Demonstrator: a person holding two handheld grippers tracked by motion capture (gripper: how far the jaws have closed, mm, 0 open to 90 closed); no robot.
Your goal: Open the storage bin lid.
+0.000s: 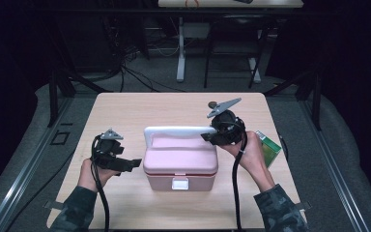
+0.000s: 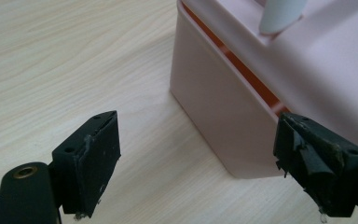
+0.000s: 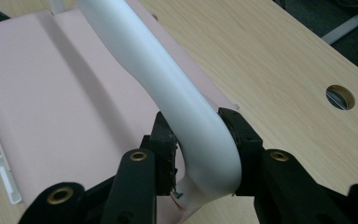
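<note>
— Gripping anything? 
— Right tongs [image 3: 198, 156] clamp the white curved plastic handle [image 1: 178, 130] of the pink plastic box [image 1: 180, 166] mid-counter [image 1: 125, 111].
— Left tongs [image 2: 198, 163]?
— Open, empty, just beside that box's left wall.

Setting: a lab or recording room, dim and without daylight. One pale wooden table [image 1: 125, 108] with a cable hole [image 3: 340, 97], standing on grey floor [image 1: 348, 159] inside a dark metal frame [image 1: 53, 92]. Behind it, loose cables [image 1: 135, 72] and the white leg [image 1: 180, 53] of a second desk.
</note>
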